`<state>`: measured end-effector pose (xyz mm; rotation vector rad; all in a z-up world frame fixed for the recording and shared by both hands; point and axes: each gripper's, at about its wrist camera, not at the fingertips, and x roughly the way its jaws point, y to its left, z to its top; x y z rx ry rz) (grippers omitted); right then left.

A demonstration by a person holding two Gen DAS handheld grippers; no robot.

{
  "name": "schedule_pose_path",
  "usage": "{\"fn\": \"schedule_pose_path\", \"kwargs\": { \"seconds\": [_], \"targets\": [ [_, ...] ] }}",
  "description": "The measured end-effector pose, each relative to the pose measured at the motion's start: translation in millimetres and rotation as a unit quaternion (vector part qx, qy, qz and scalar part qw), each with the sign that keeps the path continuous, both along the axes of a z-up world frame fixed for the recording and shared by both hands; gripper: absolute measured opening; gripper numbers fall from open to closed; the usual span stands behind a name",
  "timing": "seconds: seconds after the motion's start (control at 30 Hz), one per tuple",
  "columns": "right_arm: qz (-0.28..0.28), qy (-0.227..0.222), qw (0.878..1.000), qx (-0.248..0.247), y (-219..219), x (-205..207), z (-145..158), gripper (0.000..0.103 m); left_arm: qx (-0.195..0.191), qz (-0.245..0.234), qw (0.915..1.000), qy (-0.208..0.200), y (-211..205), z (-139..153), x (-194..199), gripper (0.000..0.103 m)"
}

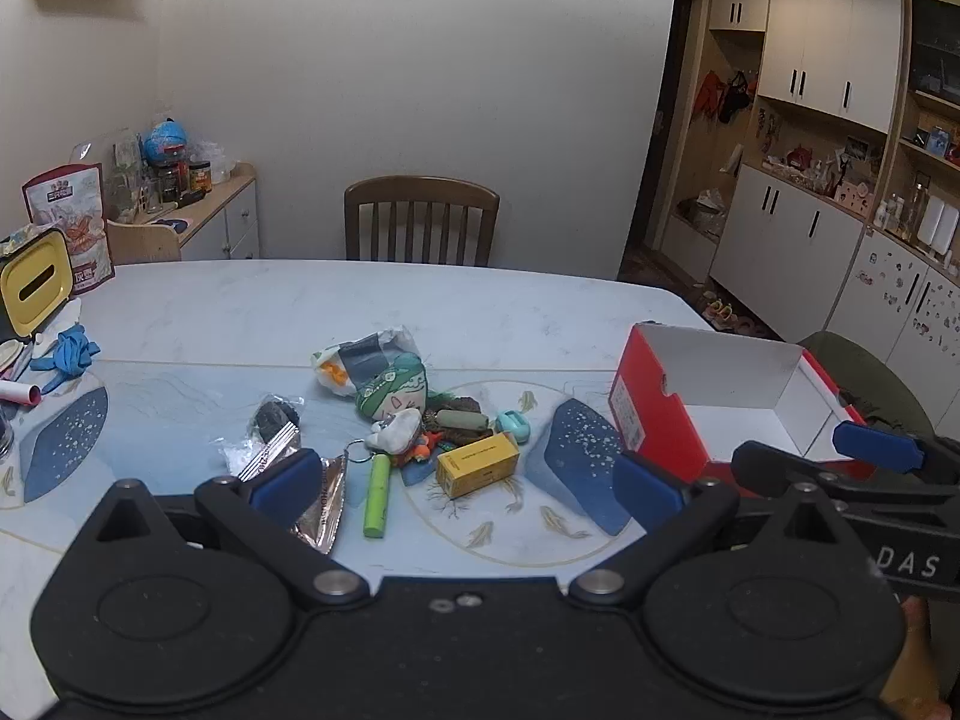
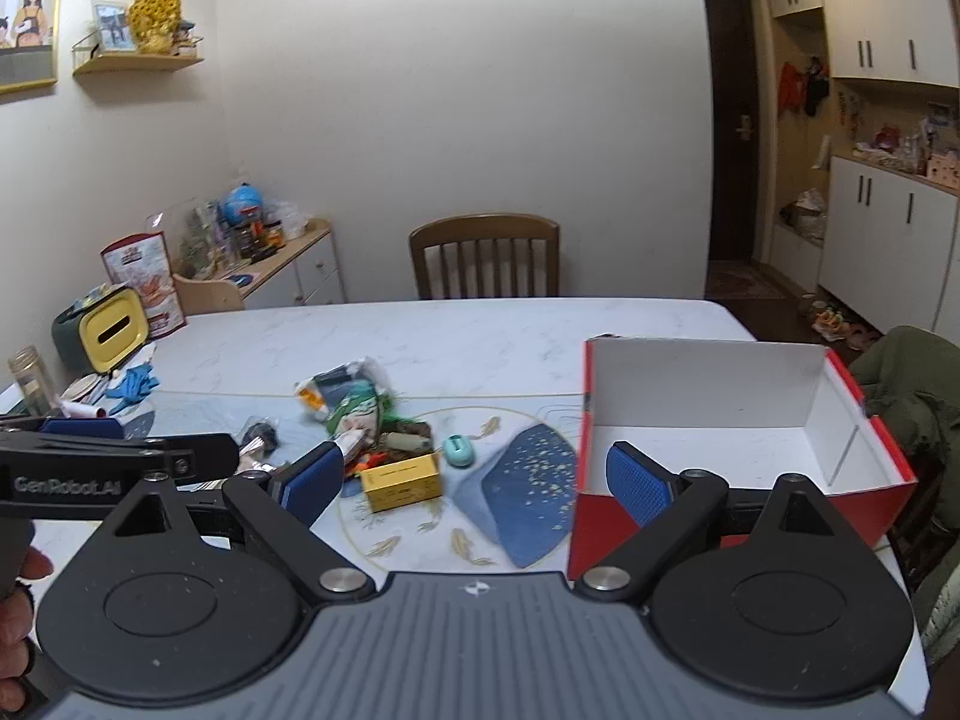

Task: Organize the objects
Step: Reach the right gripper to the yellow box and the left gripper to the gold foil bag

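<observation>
A pile of small items lies mid-table: a yellow box (image 1: 477, 463) (image 2: 401, 482), a green marker (image 1: 377, 494), a green plush keychain (image 1: 393, 391) (image 2: 359, 411), a teal case (image 1: 513, 425) (image 2: 458, 450), foil wrappers (image 1: 321, 501) and a snack packet (image 1: 360, 360). To the right stands an open red box (image 1: 654, 420) (image 2: 744, 504) with a white, empty inside. My left gripper (image 1: 467, 483) hangs open above the near edge, in front of the pile. My right gripper (image 2: 474, 477) is open too, its right finger over the red box's front wall. Neither holds anything.
A wooden chair (image 1: 421, 219) (image 2: 485, 255) stands behind the white table (image 1: 360, 300) (image 2: 480, 330). At the table's left sit a yellow-lidded container (image 1: 33, 282) (image 2: 111, 330), blue gloves (image 1: 66, 351) and a snack bag (image 1: 72, 210). A chair with green fabric (image 2: 912, 396) is at the right.
</observation>
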<state>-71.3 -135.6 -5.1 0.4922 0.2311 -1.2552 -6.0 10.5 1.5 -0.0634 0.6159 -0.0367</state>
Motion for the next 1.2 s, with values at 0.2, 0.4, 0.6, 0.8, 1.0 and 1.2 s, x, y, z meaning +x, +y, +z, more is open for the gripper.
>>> {"fn": "schedule_pose_path", "kwargs": {
  "seconds": [0.2, 0.4, 0.6, 0.8, 1.0, 1.2],
  "targets": [
    [-0.001, 0.008, 1.0, 0.003, -10, 15, 1, 0.095, -0.002, -0.012, 0.9999, 0.003, 12, -3, 12, 0.102],
    [0.004, 0.013, 1.0, 0.015, -25, 31, 1, 0.095, 0.004, -0.035, 0.9993, 0.008, 28, -8, 31, 0.103],
    [-0.006, 0.013, 0.999, 0.037, -46, 47, -5, 0.095, 0.014, -0.05, 0.9984, 0.021, 53, -20, 54, 0.102],
    [-0.022, 0.026, 0.997, 0.07, -68, 62, -20, 0.095, 0.014, -0.052, 0.9971, 0.053, 83, -45, 77, 0.102],
    [-0.04, 0.044, 0.994, 0.091, -94, 80, -37, 0.095, -0.005, -0.043, 0.9933, 0.107, 108, -67, 101, 0.102],
    [-0.052, 0.057, 0.991, 0.109, -127, 101, -52, 0.095, -0.041, 0.004, 0.9852, 0.167, 129, -79, 135, 0.101]
  ]
}}
